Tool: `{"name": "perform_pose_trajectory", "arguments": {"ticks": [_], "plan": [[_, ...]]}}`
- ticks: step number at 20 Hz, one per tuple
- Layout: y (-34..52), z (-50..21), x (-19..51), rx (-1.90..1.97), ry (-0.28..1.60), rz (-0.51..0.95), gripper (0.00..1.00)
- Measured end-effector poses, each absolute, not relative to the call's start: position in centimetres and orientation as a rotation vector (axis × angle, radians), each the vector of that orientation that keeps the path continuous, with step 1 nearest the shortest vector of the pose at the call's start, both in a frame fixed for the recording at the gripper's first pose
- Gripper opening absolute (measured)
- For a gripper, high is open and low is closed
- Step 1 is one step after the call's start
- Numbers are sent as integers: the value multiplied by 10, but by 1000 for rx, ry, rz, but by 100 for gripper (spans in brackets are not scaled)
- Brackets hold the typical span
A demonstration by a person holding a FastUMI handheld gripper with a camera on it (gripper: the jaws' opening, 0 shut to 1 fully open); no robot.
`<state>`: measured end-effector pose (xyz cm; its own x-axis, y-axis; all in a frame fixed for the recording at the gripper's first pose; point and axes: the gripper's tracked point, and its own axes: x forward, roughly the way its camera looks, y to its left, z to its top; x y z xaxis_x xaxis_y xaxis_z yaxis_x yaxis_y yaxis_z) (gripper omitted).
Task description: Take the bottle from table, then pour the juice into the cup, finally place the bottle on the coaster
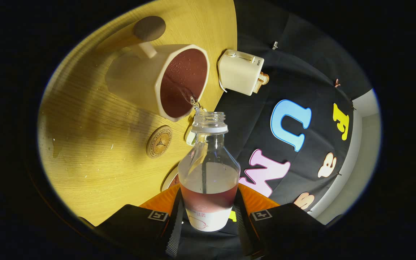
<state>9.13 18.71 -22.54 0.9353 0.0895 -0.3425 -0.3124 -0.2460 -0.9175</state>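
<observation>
The gripper (208, 216), low in the centre of the frame, is clamping both fingers on the label end of the open bottle (208, 173), whose mouth is sitting just at the rim of the cup (172, 81) in the upper middle while a thin stream is running into juice already high in the cup. The cup is looking close to full, so further tipping is risking an overflow onto the table (85, 144). The stream is crossing right at the lip, so a small wobble is risking dribbles toward the coaster (159, 141) lying left of the bottle's neck.
</observation>
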Motion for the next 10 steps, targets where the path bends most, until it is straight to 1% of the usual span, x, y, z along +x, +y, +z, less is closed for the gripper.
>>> {"name": "perform_pose_trajectory", "arguments": {"ticks": [10], "plan": [[194, -219, 95, -1846, 117, 388, 68]]}}
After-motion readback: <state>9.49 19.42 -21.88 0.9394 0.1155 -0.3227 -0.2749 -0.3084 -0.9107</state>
